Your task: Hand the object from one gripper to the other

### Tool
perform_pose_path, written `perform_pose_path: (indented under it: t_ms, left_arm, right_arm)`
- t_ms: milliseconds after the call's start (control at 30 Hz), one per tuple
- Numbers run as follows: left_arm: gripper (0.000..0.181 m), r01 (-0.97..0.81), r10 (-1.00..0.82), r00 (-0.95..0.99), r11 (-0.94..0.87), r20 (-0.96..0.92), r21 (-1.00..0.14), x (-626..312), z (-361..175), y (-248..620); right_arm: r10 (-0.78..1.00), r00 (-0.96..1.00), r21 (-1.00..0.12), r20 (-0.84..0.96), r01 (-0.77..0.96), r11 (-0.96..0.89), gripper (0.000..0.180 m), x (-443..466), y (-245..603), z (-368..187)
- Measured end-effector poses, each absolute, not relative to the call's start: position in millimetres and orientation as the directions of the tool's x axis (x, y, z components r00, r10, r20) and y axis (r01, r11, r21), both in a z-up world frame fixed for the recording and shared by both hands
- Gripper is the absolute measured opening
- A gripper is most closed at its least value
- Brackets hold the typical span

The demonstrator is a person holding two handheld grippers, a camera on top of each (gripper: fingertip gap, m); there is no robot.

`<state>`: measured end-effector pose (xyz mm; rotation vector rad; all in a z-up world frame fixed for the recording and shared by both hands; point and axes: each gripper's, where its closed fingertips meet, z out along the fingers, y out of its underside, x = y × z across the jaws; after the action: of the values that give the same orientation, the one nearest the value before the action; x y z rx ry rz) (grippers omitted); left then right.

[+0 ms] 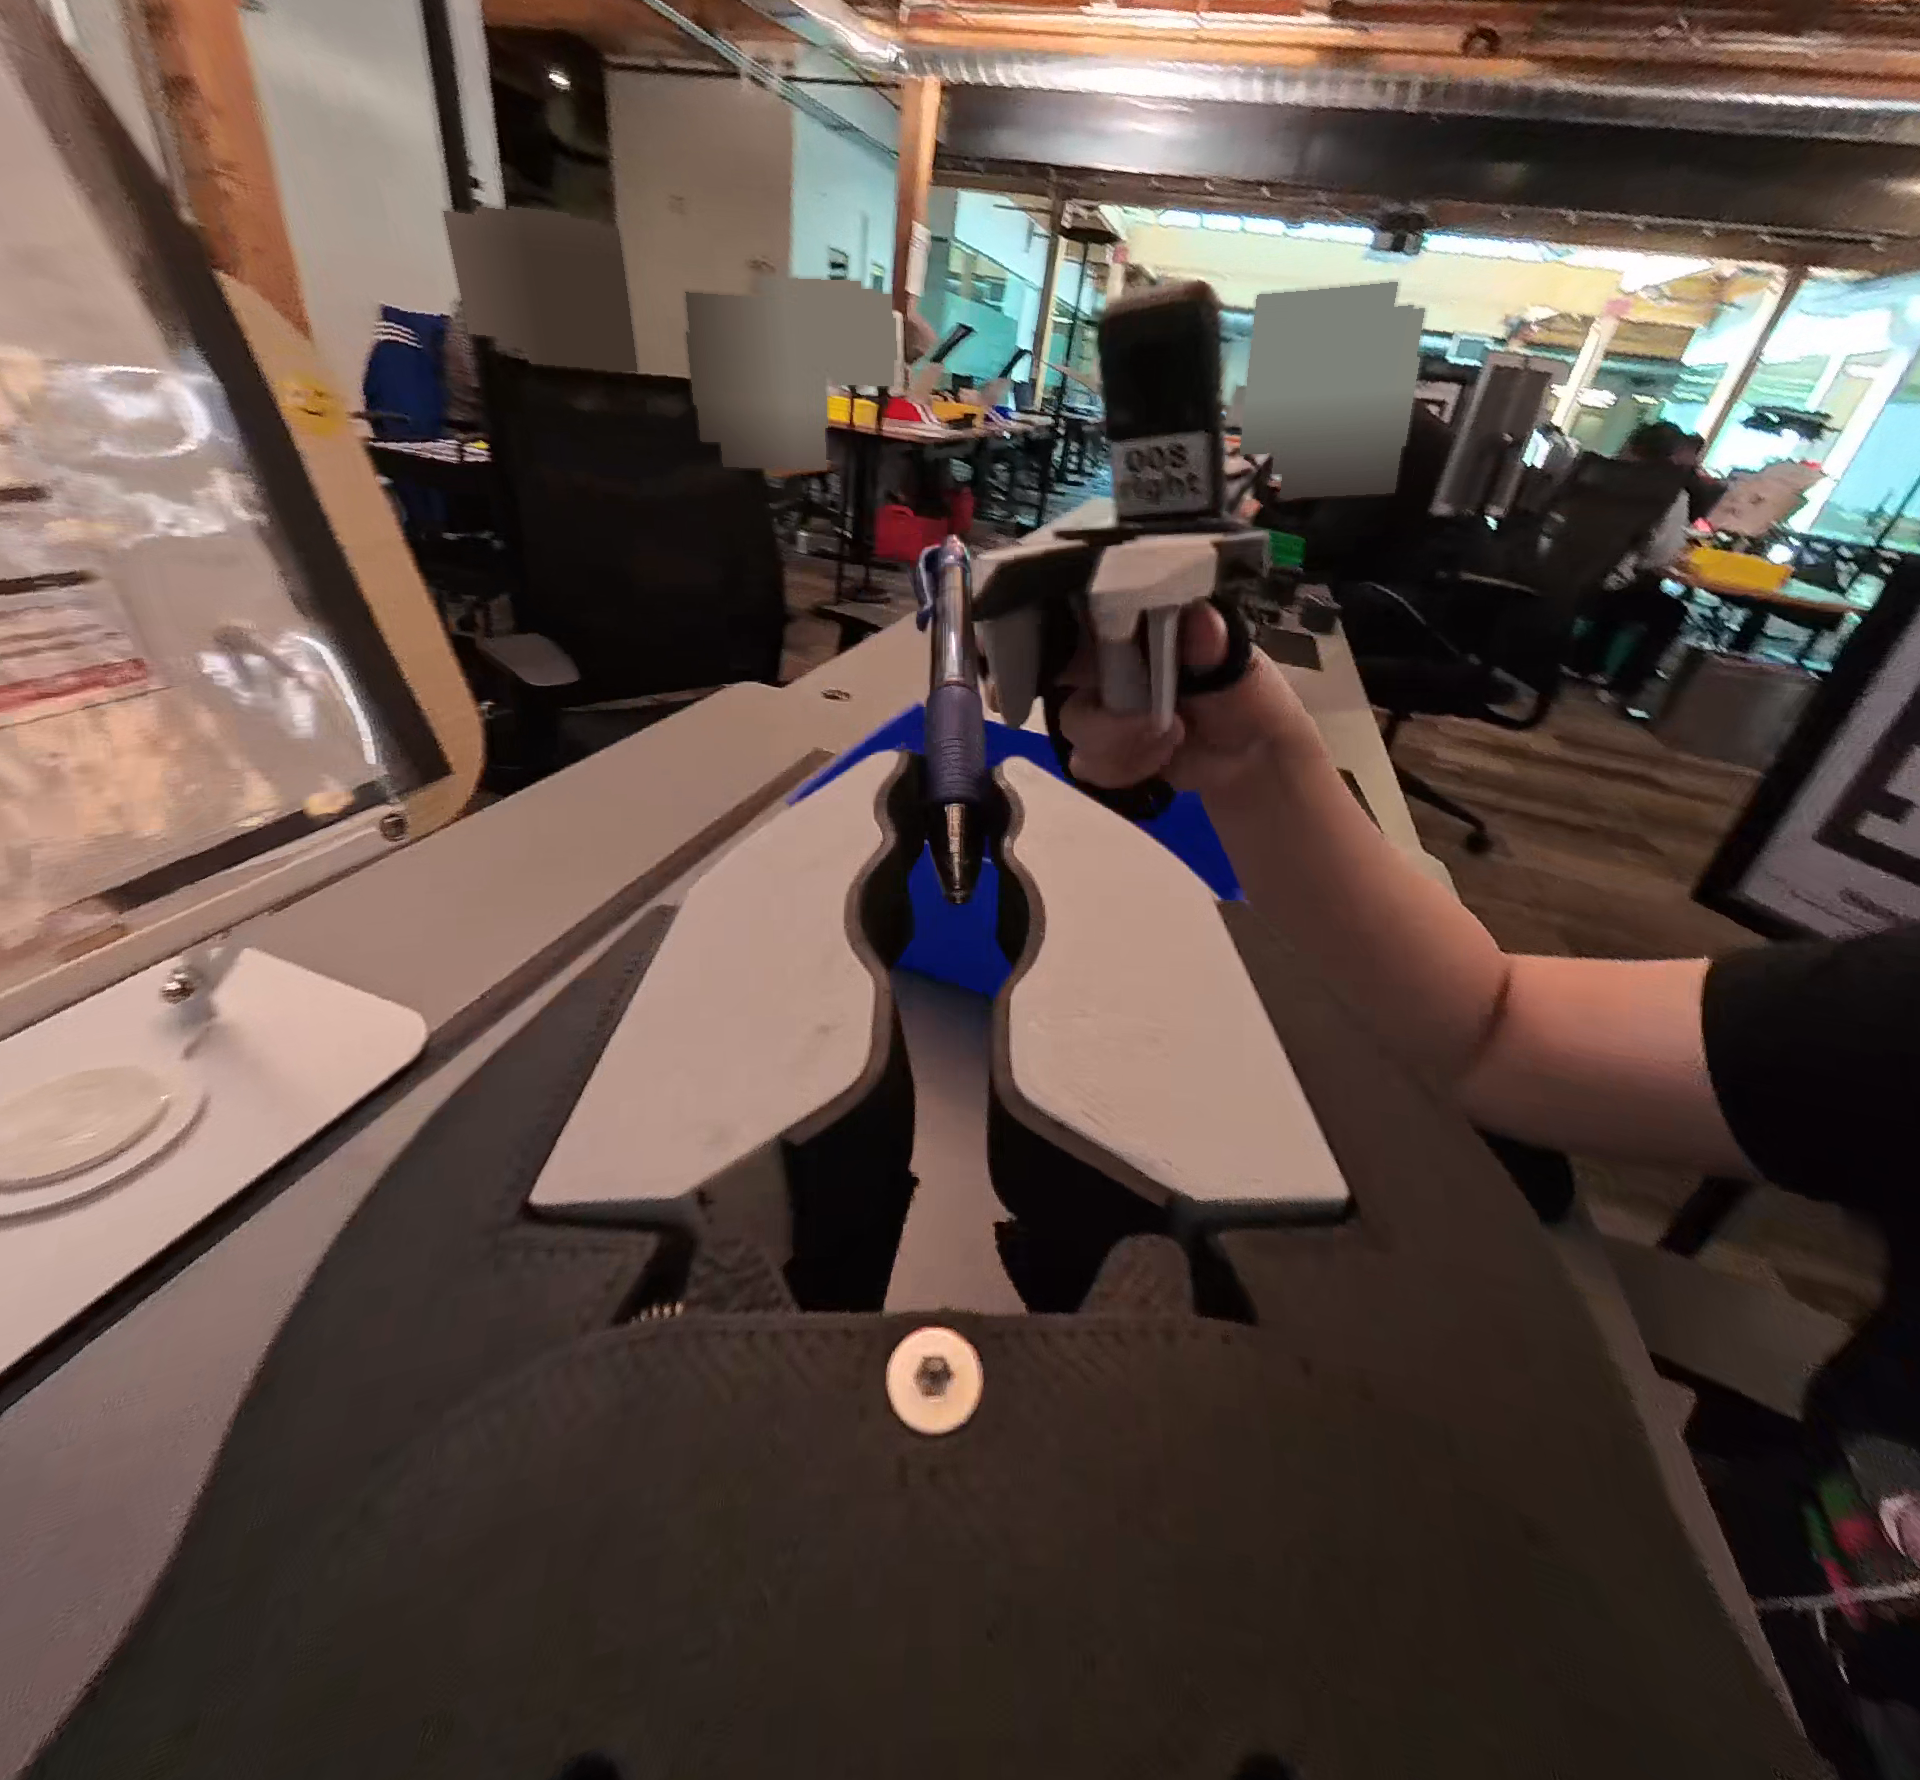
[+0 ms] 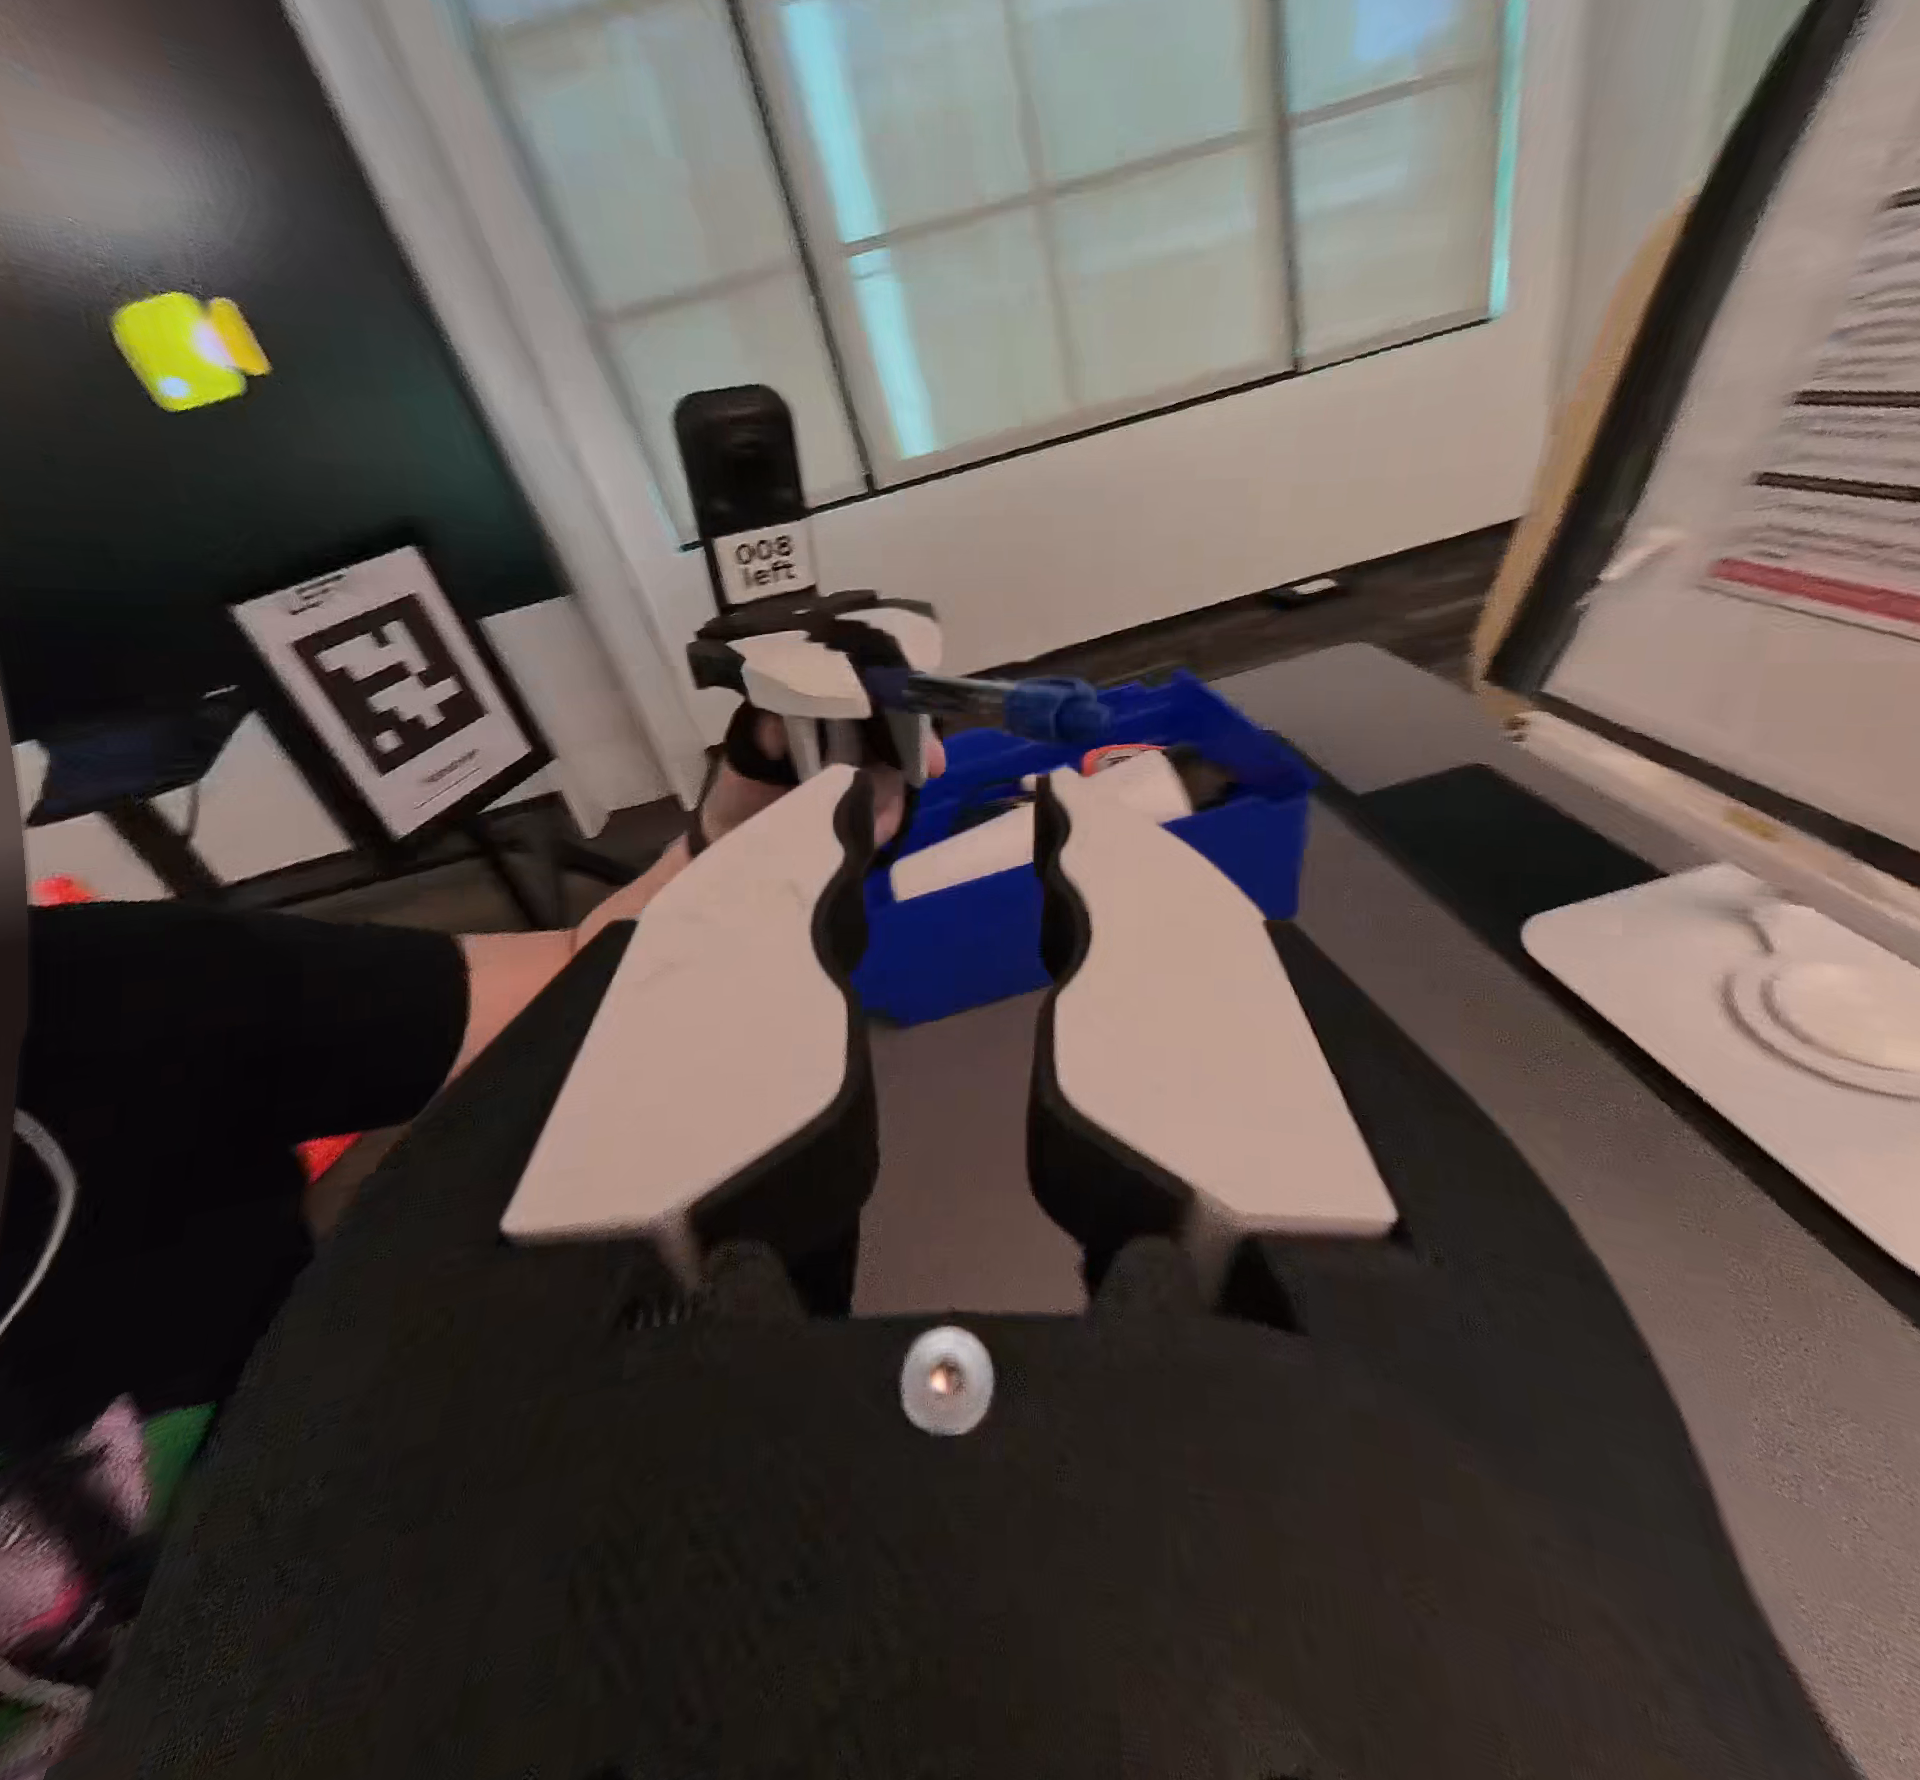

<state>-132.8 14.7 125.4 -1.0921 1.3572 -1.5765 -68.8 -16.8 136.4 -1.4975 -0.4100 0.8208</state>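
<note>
Pen (image 1: 948, 691), blue-grey plastic ballpoint with a ribbed rubber grip, clear barrel and blue clip end, is clamped between the fingertips of the left hand-held gripper (image 1: 948, 800), up in the air above the grey worktop (image 1: 623, 857). In the left wrist view the black writing tip points back toward the camera and the barrel runs forward and upward, clip end farthest away. In the right wrist view the same pen (image 2: 997, 691) sticks out sideways from the left hand-held gripper (image 2: 883, 686), its blue clip end toward the right.

Left hand-held gripper: white fingers closed onto the pen at the rubber grip section.

Right hand-held gripper (image 2: 945, 800): jaws parted, a clear gap between the white fingers (image 2: 727, 1003), nothing between them. In the left wrist view the right hand-held gripper (image 1: 1003, 681) sits just beside the pen's upper barrel, to the right of it; whether it touches the pen cannot be told. A bare hand (image 1: 1174, 722) grips its handle.

Below the pen, a blue plastic open bin (image 2: 1226, 816) stands on the worktop, holding white items that are partly hidden. A white flat monitor base (image 2: 1704, 1024) rests on the worktop to the side, under a tilted screen (image 2: 1766, 483). A framed black-and-white square marker board (image 2: 390, 691) stands near the window wall
</note>
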Motion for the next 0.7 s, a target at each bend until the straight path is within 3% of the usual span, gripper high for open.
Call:
perform_pose_path:
  t_ms: [133, 433, 700]
  left_arm:
    - [0.011, -0.011, -0.918, -0.382, -0.112, 0.108, -0.994, -130.6, 120.3, -0.5]
    - [0.010, -0.024, -0.892, -0.431, -0.139, 0.135, -0.990, -131.2, 121.1, -11.5]
    - [0.011, -0.024, -0.892, -0.429, -0.144, 0.141, -0.989, -131.1, 121.1, -10.0]
  right_arm:
    - [0.714, 0.673, -0.978, -0.195, -0.191, -0.087, 0.023, -63.0, -24.5, 138.2]
    - [0.757, 0.581, -0.945, -0.300, -0.290, -0.152, 0.009, -53.6, -33.6, 142.0]
    - [0.767, 0.567, -0.952, -0.299, -0.237, -0.196, 0.009, -54.7, -35.0, 129.4]
